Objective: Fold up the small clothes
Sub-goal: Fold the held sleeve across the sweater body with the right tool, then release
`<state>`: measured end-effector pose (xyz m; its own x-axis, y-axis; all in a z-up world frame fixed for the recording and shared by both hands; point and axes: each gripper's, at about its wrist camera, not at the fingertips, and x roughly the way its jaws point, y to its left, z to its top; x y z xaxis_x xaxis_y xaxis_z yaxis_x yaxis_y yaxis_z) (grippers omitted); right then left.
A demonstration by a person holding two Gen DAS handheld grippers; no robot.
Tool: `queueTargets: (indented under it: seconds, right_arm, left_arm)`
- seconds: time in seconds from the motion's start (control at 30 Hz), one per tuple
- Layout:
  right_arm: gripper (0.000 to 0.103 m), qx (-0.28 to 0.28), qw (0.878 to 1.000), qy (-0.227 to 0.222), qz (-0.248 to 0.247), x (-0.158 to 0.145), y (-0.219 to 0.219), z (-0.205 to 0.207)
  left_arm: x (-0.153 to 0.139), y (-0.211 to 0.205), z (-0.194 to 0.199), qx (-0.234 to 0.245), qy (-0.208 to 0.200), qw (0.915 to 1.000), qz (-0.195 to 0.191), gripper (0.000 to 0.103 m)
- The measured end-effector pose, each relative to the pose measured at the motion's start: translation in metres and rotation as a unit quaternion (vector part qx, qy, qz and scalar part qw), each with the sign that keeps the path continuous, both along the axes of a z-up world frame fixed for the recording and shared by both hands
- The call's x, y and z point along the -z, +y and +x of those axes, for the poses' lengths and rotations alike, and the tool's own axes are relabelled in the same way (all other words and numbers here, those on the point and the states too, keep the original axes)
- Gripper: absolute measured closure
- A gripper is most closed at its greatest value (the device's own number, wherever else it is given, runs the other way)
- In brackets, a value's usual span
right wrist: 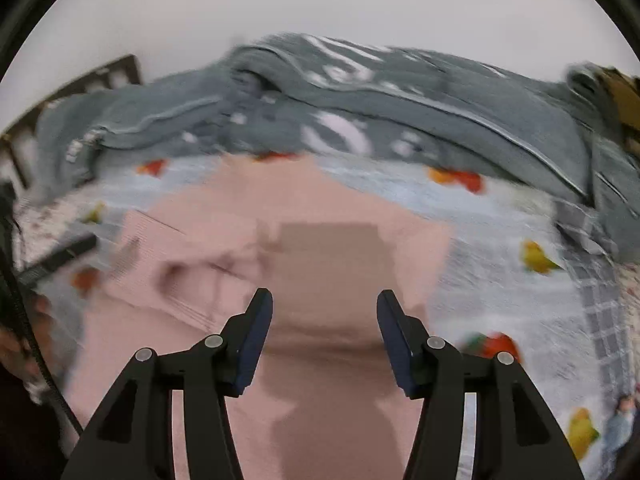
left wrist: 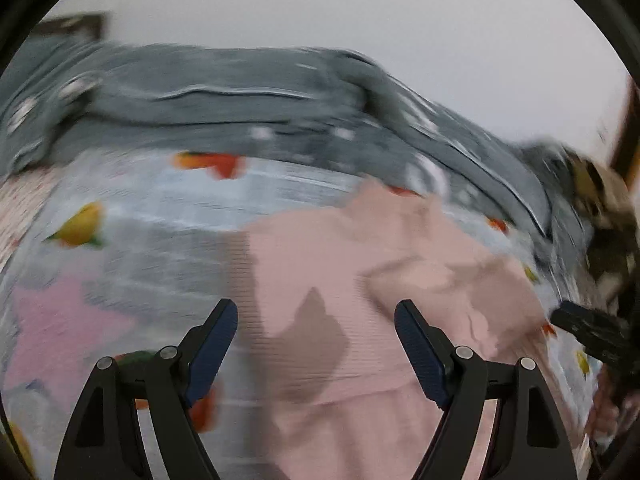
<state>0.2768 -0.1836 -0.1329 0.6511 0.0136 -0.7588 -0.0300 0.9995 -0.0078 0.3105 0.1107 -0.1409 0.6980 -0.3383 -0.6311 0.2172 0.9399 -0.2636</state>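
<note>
A small pink ribbed garment [left wrist: 360, 272] lies spread on a light blue bedsheet [left wrist: 160, 216] printed with fruit. My left gripper [left wrist: 316, 308] is open and empty, hovering over the garment's left part. The garment [right wrist: 320, 216] also fills the middle of the right wrist view, with a folded or bunched part at its left. My right gripper [right wrist: 325, 298] is open and empty above it. The right gripper's black finger [left wrist: 588, 328] shows at the right edge of the left wrist view. Both views are motion-blurred.
A rumpled grey-blue blanket [left wrist: 248, 100] with white marks lies along the far side of the bed [right wrist: 400, 100]. A pink patch [left wrist: 60, 320] lies on the sheet at left. A dark headboard [right wrist: 116, 72] and pale wall stand behind.
</note>
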Motion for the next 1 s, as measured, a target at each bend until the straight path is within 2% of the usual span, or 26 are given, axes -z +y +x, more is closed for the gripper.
queueTargets:
  seconds: [0.1,0.17,0.2,0.33,0.37,0.4,0.5,0.6,0.67,0.7,0.77,0.87,0.97,1.0]
  right_arm:
    - [0.05,0.017,1.0,0.004,-0.016,0.015,-0.022,-0.005]
    - [0.05,0.032,0.999,0.009,-0.028,0.024,-0.032,-0.005]
    - [0.05,0.035,0.999,0.014,-0.027,0.027,-0.037,-0.006]
    - [0.05,0.037,0.998,0.042,-0.026,0.044,-0.049,-0.001]
    - [0.05,0.035,0.998,0.045,-0.023,0.048,-0.05,0.004]
    - [0.05,0.033,0.998,0.046,-0.021,0.049,-0.049,0.007]
    - [0.05,0.028,0.999,0.032,-0.014,0.048,-0.044,0.018]
    - [0.055,0.073,0.997,0.025,-0.02,0.046,-0.052,0.022]
    - [0.053,0.102,0.994,0.034,0.02,0.048,-0.07,0.02]
    - [0.051,0.107,0.993,0.038,0.026,0.05,-0.074,0.02]
    - [0.051,0.107,0.993,0.047,0.025,0.053,-0.078,0.019]
    - [0.051,0.117,0.991,0.051,0.028,0.057,-0.084,0.021]
    - [0.051,0.115,0.992,0.05,0.021,0.061,-0.084,0.021]
    - [0.051,0.111,0.993,0.05,0.013,0.061,-0.081,0.019]
  left_arm:
    - [-0.006,-0.055,0.004,0.053,-0.009,0.9981,0.03,0.023]
    - [-0.001,-0.082,0.008,0.065,0.0,0.9965,0.054,0.022]
    - [0.003,-0.089,0.009,0.064,0.004,0.9959,0.064,0.022]
    - [0.032,-0.115,0.015,0.044,0.028,0.9876,0.148,0.022]
    - [0.036,-0.115,0.017,0.042,0.035,0.9868,0.152,0.022]
    - [0.035,-0.113,0.018,0.037,0.036,0.9879,0.147,0.023]
    - [0.027,-0.092,0.02,-0.019,0.019,0.991,0.131,0.036]
    - [0.024,-0.064,0.021,-0.048,0.018,0.9945,0.092,0.036]
    - [0.023,-0.043,0.018,-0.052,0.024,0.9966,0.059,0.034]
    - [0.024,-0.04,0.018,-0.051,0.026,0.9968,0.056,0.034]
    - [0.024,-0.032,0.017,-0.051,0.031,0.997,0.049,0.034]
    - [0.021,-0.011,0.014,-0.095,0.019,0.9946,0.039,0.037]
    - [0.025,0.003,0.018,-0.084,0.04,0.9955,0.016,0.04]
    - [0.026,0.006,0.017,-0.083,0.043,0.9955,0.013,0.044]
